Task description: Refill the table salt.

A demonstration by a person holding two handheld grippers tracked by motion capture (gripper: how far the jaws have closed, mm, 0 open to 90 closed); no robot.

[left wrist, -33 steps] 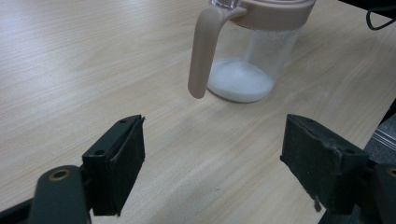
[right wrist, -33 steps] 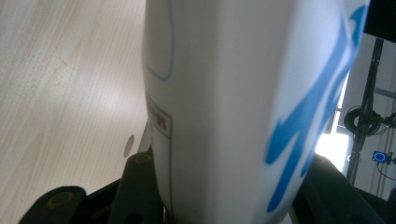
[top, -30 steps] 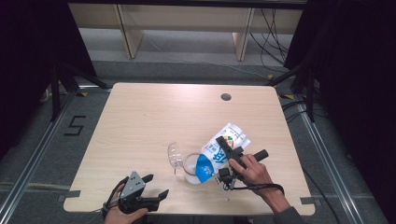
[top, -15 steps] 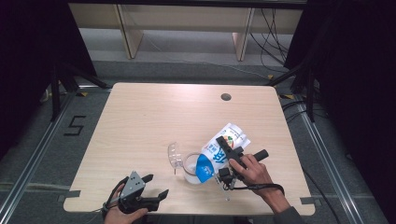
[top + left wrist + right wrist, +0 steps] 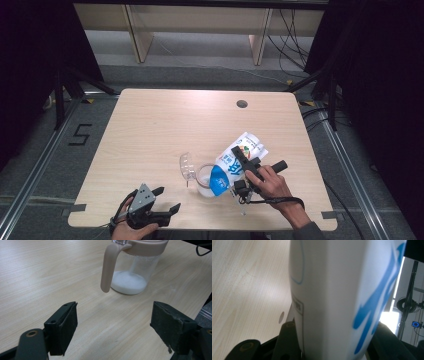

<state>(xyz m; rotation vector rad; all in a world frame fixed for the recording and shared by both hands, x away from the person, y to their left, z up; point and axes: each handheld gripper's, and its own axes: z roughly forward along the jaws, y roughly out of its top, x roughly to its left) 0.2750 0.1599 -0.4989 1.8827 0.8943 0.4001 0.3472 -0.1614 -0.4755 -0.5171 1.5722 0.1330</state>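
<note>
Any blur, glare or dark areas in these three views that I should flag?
High view: the table is evenly lit, its surroundings fall to near black, and the picture is soft. Left gripper view: sharp on the lidded jar, with mild glare on the wood at top left. Right gripper view: the white-and-blue pouch sits so close that it blurs, and a bright patch at right is blown out.

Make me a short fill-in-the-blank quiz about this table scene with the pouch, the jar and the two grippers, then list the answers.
1. The right gripper is shut on a white and ____ pouch.
2. The pouch is tilted over a clear jar that holds a ____ powder.
3. The jaws of the left gripper stand ____, with nothing between them.
4. The jar's rim and handle are ____ in colour.

Missing words: blue; white; open; beige
</note>
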